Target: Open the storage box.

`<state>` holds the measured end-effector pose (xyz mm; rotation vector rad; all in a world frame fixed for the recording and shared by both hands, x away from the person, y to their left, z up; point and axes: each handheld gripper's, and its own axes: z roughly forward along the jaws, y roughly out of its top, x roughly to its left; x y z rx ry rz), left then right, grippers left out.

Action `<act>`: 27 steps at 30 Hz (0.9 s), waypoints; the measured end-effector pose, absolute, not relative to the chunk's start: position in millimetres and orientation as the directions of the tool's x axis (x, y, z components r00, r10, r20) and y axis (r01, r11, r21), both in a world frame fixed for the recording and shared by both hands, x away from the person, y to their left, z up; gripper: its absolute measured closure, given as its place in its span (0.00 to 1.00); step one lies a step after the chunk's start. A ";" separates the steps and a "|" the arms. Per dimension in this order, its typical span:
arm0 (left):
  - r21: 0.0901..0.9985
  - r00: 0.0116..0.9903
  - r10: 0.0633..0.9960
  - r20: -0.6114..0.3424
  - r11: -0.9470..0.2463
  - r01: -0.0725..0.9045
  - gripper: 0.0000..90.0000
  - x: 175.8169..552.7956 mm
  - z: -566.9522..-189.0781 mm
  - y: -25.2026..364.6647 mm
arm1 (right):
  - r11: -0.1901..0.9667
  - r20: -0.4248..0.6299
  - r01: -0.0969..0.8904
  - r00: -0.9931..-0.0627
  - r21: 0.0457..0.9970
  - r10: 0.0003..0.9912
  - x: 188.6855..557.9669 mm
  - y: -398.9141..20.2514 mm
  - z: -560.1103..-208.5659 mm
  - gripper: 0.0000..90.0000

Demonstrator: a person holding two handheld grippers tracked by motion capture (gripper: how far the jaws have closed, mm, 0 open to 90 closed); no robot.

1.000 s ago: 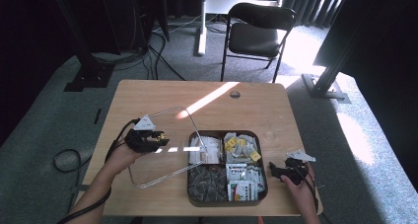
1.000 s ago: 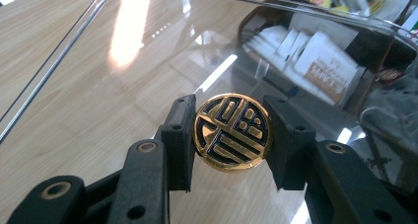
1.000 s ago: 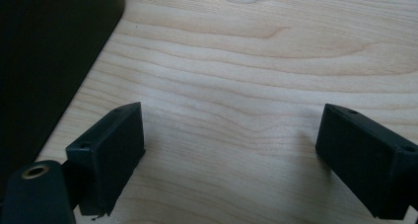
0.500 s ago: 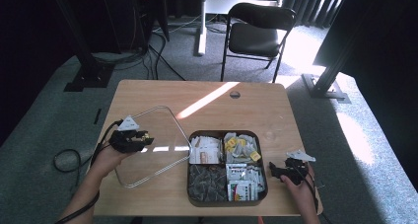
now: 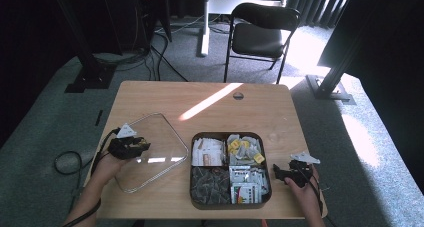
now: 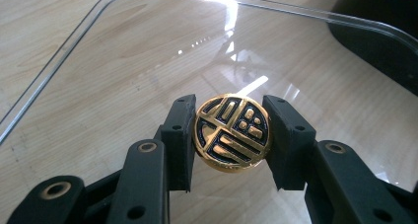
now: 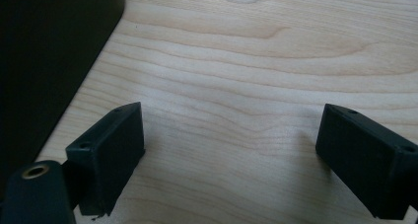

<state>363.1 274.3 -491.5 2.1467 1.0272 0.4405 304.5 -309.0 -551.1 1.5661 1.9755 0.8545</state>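
A clear square lid [image 5: 161,134] with rounded corners sits low over the wooden table, left of the black box [image 5: 191,186]. My left gripper [image 5: 143,146] is shut on the lid's round gold-and-black knob [image 6: 231,133], one pad on each side. In the left gripper view the lid's clear pane [image 6: 148,61] spreads out beyond the left gripper [image 6: 230,120]. The box has four compartments of tea packets. My right gripper [image 5: 276,171] is just right of the box, and in its own view the right gripper [image 7: 231,135] is open above bare wood.
The table's front edge [image 5: 200,218] runs close under both hands. A sunlit stripe [image 5: 210,101] crosses the far half of the table. A black chair [image 5: 260,37] stands behind it. The box's dark wall [image 7: 44,61] is at the left of the right gripper view.
My left gripper has carried the clear lid leftward and lower, from beside the box to the table's left part. The right gripper has kept still.
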 end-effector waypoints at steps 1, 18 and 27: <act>0.721 0.622 0.783 0.003 -0.433 0.542 0.65 364.3 -493.3 274.1 | 0.152 0.014 0.676 -0.234 0.721 0.972 304.6 -309.0 -551.1 0.12; 0.733 0.573 0.820 0.008 -0.394 0.555 0.65 384.7 -516.2 268.1 | 0.152 0.014 0.676 -0.234 0.721 0.972 304.6 -309.0 -551.1 0.12; 0.733 0.557 0.831 0.004 -0.381 0.564 0.65 389.5 -521.5 269.8 | 0.152 0.014 0.676 -0.234 0.721 0.972 304.5 -309.0 -551.1 0.12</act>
